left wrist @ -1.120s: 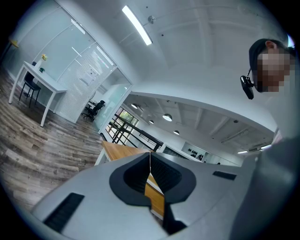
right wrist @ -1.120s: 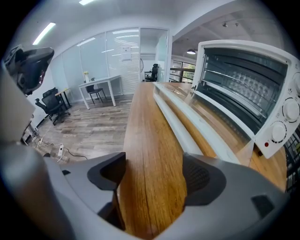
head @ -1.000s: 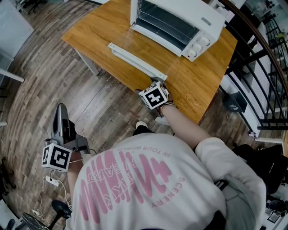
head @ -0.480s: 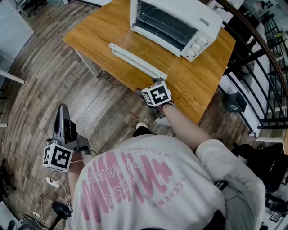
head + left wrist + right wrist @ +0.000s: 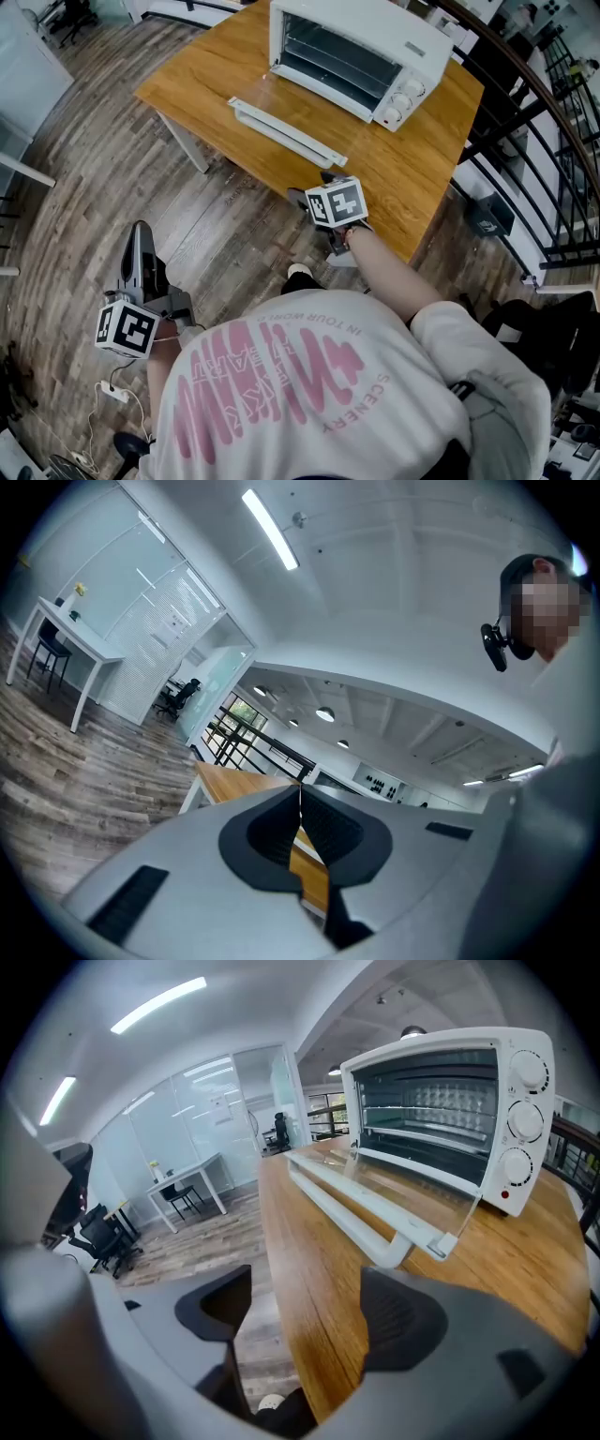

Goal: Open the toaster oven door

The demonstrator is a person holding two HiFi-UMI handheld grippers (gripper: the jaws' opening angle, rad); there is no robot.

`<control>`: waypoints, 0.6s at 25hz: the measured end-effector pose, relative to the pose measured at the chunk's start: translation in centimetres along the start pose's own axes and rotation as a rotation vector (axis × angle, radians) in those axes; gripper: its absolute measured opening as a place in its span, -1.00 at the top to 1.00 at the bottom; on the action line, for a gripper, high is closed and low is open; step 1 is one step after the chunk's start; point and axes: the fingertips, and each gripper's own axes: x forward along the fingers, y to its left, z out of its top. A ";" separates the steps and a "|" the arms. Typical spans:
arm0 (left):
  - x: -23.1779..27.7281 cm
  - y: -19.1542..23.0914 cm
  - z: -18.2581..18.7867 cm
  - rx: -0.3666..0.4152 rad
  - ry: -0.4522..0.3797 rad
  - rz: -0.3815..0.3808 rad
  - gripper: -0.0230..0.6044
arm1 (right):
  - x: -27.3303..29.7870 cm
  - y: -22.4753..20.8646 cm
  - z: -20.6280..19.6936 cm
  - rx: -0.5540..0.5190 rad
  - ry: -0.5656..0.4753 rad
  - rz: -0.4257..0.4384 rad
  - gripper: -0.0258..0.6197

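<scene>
**Floor** (image 5: 103,169): grey-brown wood planks, matt finish.

**Tabletop** (image 5: 412,178): rectangular slab with warm wood grain and a smooth, slightly glossy surface. It carries the toaster oven (image 5: 394,33) toward its far edge.

**Toaster oven:** white sheet-metal box with rounded corners. The dark cavity is exposed and a wire rack is visible inside.

**Door** (image 5: 412,1185): clear glass panel in a white frame, hinged at the bottom. It is swung fully down and lies about level over the tabletop. The opening step therefore looks complete.

**Handle** (image 5: 342,1213): smooth white rounded bar running across the door's free edge.

**Right tongs** (image 5: 309,1316): positioned at the near tabletop edge, short of the handle and not touching it. The jaws have just been closing slightly, yet they stand wide apart with nothing between the dark ribbed pads.

**Left tongs** (image 5: 300,803): held low at the person's side over the floor, clenched and empty.

**Next move:** probably only drawing the right tongs clear of the door. No further grip appears necessary.

**Knobs** (image 5: 525,1119): three round white dials, stacked on the right-hand panel.
</scene>
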 end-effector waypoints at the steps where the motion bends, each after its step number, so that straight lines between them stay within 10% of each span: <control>1: 0.0 -0.1 -0.1 -0.001 0.002 -0.006 0.86 | -0.5 0.1 0.2 0.016 -0.013 0.004 -0.14; 6: 0.1 -1.0 -0.5 0.002 0.018 -0.042 0.86 | -3.0 0.6 1.6 0.115 -0.114 0.023 0.72; 15: 0.7 -3.7 -1.7 0.008 0.067 -0.143 0.86 | -7.7 1.1 3.5 0.329 -0.285 0.083 0.90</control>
